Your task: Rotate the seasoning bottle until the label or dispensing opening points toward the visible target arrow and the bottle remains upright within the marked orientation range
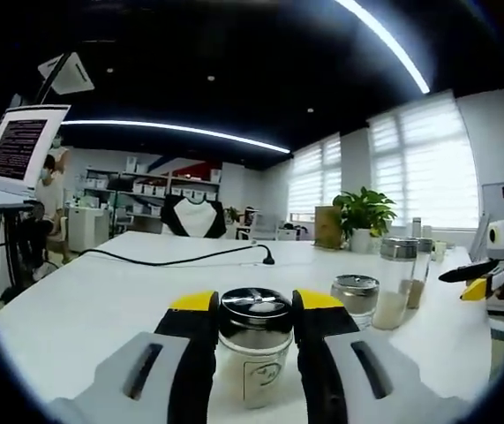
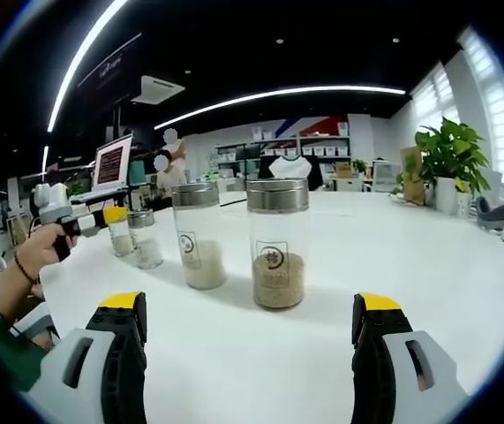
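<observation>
While pinched between left gripper (image 1: 253, 340) jaws, squat glass seasoning bottle (image 1: 254, 346), steel-lidded, is held upright; right gripper (image 2: 250, 353) spread wide.

On the worktop (image 1: 101, 291), in the left gripper view, the seasoning bottle (image 1: 254, 344) stands between the jaws of the left hand-held gripper (image 1: 253, 331), a short jar (image 1: 355, 297) just to its right, two tall jars (image 1: 396, 281) behind that, a potted plant (image 1: 364, 216) farther back, and a cable (image 1: 181, 259) across the middle.
</observation>
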`<state>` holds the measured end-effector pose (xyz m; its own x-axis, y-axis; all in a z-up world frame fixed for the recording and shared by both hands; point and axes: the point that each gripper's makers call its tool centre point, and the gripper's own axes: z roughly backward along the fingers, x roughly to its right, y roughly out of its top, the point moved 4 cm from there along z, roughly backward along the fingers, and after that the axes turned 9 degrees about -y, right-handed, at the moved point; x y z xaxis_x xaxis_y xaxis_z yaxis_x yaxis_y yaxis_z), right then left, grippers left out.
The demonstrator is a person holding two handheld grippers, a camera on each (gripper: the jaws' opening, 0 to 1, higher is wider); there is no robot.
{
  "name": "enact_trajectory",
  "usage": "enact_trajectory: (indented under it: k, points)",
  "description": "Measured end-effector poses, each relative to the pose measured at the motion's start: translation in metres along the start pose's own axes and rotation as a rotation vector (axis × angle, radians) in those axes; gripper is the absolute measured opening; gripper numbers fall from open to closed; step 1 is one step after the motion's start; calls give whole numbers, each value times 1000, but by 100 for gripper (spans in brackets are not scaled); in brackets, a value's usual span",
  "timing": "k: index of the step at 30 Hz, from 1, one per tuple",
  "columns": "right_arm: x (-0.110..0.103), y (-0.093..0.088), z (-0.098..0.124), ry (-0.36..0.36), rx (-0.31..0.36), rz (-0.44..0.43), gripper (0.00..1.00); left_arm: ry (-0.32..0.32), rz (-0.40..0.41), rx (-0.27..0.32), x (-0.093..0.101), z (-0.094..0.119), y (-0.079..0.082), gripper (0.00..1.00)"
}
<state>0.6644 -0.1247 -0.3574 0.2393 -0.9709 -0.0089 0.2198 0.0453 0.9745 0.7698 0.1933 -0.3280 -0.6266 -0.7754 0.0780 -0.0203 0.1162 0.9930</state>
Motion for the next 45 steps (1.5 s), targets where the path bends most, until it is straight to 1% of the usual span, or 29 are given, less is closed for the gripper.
enact_trajectory:
  k: [4, 12, 16, 19, 20, 21, 22, 23, 25, 30, 33, 36, 39, 43, 45]
  points:
    - [-1, 0, 0, 2, 1, 4, 99, -16, 11, 8, 0, -1, 0, 35]
    - [-2, 1, 0, 5, 1, 10, 99, -31, 5, -2, 0, -3, 0, 35]
    - [-1, 0, -1, 5, -5, 10, 99, -39, 5, 4, 0, -3, -1, 35]
    - [-1, 0, -1, 3, -5, 12, 99, -34, -1, 2, 0, -3, 0, 35]
    - [-1, 0, -1, 3, -5, 11, 99, -33, -7, -6, 2, -2, 0, 37]
    - [-1, 0, -1, 2, -6, 11, 99, -39, -12, 1, 4, -1, 2, 39]
    - [0, -1, -2, 1, -8, 10, 99, -47, -12, 21, 6, -1, 5, 43]
    - [0, -1, -2, 2, -8, 10, 99, -49, -8, 24, 8, 0, 6, 45]
    - [-1, -2, -2, 4, -11, 9, 99, -48, -16, 16, 11, 3, 8, 45]
    - [-1, -1, -2, 5, -8, 13, 99, -27, -29, 12, 16, 13, 13, 46]
    - [1, 0, 0, -1, -5, 13, 99, 1, -44, -9, 16, 19, 13, 46]
    - [3, 2, 1, -9, 1, 14, 99, 11, -53, -21, 16, 26, 14, 46]
    - [3, 1, 1, -13, 0, 16, 99, 36, -98, -55, 22, 37, 12, 46]
    - [0, 0, 3, -6, 3, 17, 99, 58, -84, -64, 25, 47, 9, 46]
    - [-1, 2, 4, -5, 9, 8, 99, 68, -64, -83, 30, 51, 7, 50]
